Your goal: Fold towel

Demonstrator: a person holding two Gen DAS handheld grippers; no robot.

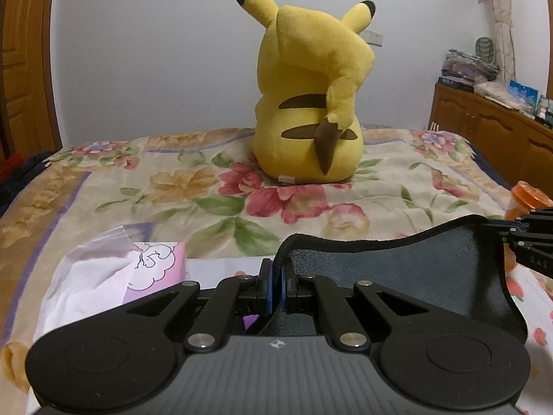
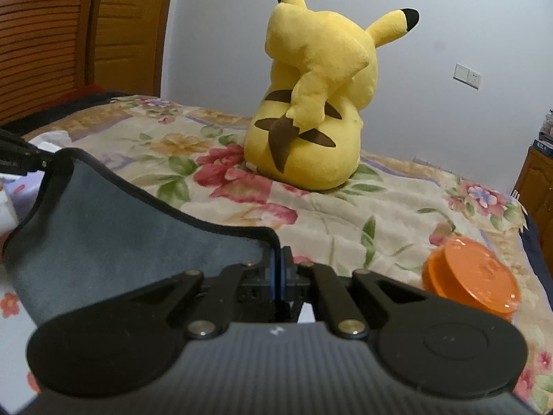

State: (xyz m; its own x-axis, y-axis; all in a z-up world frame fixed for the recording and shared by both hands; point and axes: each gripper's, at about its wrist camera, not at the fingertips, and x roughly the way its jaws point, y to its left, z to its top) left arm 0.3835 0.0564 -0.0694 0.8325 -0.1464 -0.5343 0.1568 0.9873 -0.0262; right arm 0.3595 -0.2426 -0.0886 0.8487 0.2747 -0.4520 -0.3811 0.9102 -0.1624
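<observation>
Lifting towel by two corners over the bed (image 1: 103,186).

Keep both corners level and the edge taut before carrying it over. Towel (image 1: 397,269): grey-blue, dark-hemmed, sagging between grips, raised above the flowered blanket. Left tongs (image 1: 275,287) and right tongs (image 2: 278,276) each pinched tight on a corner.

Right of the left tongs (image 1: 275,288), the orange container (image 1: 525,197) is cut by the frame edge and partly hidden behind the right tongs (image 1: 511,231); its contents are unreadable.
</observation>
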